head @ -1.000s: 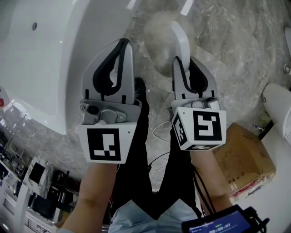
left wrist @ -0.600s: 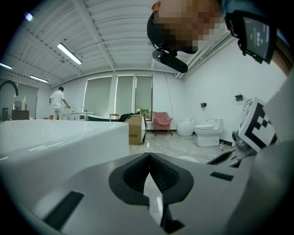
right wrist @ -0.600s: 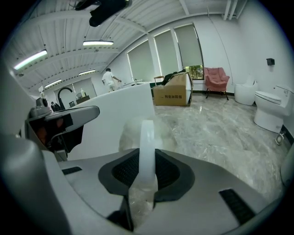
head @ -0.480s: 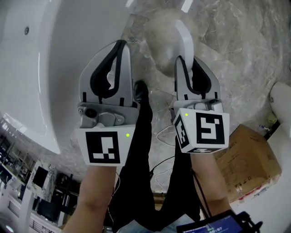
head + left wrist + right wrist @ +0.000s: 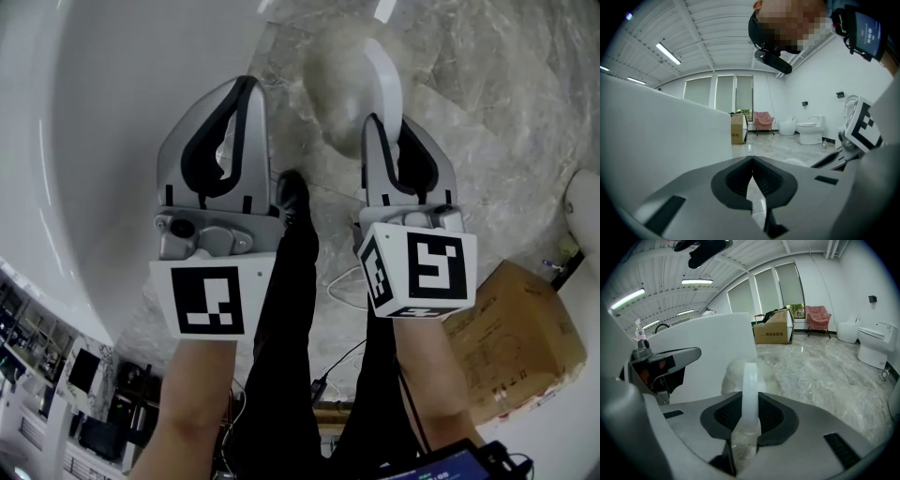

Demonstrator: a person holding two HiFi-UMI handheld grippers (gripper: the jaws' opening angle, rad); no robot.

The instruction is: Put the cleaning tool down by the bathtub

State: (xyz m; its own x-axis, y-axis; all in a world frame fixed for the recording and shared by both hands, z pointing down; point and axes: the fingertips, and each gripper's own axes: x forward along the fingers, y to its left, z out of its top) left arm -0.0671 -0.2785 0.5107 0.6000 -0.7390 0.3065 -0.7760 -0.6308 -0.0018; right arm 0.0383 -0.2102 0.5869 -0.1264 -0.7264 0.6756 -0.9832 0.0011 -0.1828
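Note:
The cleaning tool is a white curved handle (image 5: pixel 384 80) with a pale fluffy head (image 5: pixel 336 89), held over the marble floor beside the white bathtub (image 5: pixel 84 150). My right gripper (image 5: pixel 382 124) is shut on the handle; in the right gripper view the handle (image 5: pixel 750 376) rises between the pads, with the fluffy head (image 5: pixel 733 376) beyond and the tub wall (image 5: pixel 708 352) to the left. My left gripper (image 5: pixel 244 89) hangs next to the tub's rim. Its jaws meet at the tips (image 5: pixel 752 159) with nothing between them.
A cardboard box (image 5: pixel 511 337) sits at the lower right, and part of a white toilet (image 5: pixel 586 211) shows at the right edge. A cable (image 5: pixel 342 281) lies on the floor by the person's black trousers and shoe (image 5: pixel 292 192). Farther off stand another box (image 5: pixel 773 329), a pink chair (image 5: pixel 819 317) and a toilet (image 5: pixel 876 345).
The bathtub fills more of the left side now, and both grippers have shifted slightly toward it. The right gripper's hold on the tool is unchanged.

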